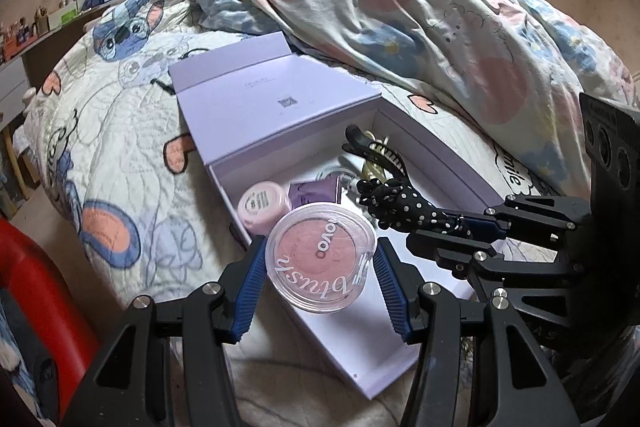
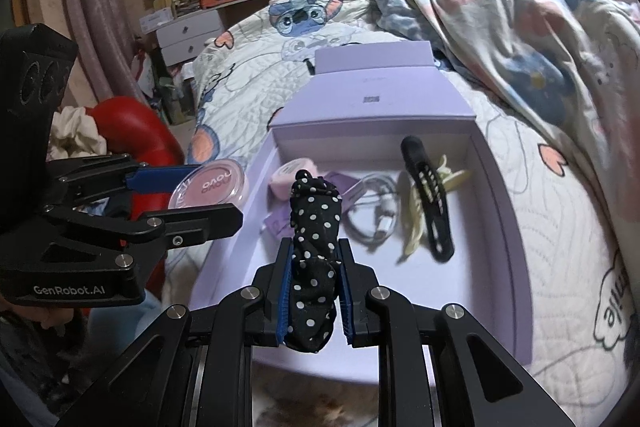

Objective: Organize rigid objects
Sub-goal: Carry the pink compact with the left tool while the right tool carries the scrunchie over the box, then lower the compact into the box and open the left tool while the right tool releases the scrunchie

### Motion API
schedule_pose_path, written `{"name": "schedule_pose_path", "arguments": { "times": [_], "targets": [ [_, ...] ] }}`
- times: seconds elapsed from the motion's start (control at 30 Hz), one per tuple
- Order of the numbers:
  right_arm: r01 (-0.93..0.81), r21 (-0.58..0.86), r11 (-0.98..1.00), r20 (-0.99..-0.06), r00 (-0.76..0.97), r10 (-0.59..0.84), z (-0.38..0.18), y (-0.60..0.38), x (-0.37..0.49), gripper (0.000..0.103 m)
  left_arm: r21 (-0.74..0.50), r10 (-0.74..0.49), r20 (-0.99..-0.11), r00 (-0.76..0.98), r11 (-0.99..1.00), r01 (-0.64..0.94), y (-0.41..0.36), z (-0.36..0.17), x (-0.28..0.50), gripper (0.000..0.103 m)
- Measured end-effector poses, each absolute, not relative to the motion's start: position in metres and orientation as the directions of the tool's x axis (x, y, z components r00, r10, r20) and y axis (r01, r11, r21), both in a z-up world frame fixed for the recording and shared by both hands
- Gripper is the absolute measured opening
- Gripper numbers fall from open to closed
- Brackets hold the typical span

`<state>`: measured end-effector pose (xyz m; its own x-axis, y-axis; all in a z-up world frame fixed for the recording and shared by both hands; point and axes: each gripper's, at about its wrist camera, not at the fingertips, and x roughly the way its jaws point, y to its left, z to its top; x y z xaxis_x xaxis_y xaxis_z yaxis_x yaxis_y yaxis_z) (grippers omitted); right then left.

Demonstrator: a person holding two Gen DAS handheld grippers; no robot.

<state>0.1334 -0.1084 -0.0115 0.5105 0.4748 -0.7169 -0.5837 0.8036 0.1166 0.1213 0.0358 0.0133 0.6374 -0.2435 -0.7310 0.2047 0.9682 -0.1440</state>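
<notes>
An open lilac box [image 1: 424, 147] [image 2: 500, 195] lies on the bed. My left gripper [image 1: 320, 259] is shut on a round clear blush compact [image 1: 320, 263] [image 2: 208, 189], held over the box's left wall. My right gripper [image 2: 314, 251] [image 1: 460, 227] is shut on a black polka-dot hair clip [image 2: 316, 227] [image 1: 404, 205], held above the box interior. In the box lie a small pink jar [image 1: 262, 205] [image 2: 290, 173], a lilac packet [image 1: 316, 191], a white cable [image 2: 376, 215], a black claw clip [image 2: 426, 195] [image 1: 374, 151] and a yellowish clip [image 2: 420, 227].
The box lid [image 1: 256, 95] [image 2: 376, 99] lies folded back toward the far side. A crumpled floral duvet [image 1: 420, 19] [image 2: 520, 39] is heaped behind and right of the box. A red object [image 1: 40, 291] [image 2: 136, 131] stands at the left beside the bed.
</notes>
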Motion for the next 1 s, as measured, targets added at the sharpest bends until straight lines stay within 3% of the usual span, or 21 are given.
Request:
{"name": "schedule_pose_path", "arguments": {
  "times": [1.0],
  "targets": [
    [-0.636, 0.058, 0.770, -0.710, 0.515, 0.480, -0.006, -0.102, 0.213, 0.020, -0.092, -0.208, -0.740, 0.639, 0.973, 0.211, 0.027, 0.006, 0.208, 0.053]
  ]
}}
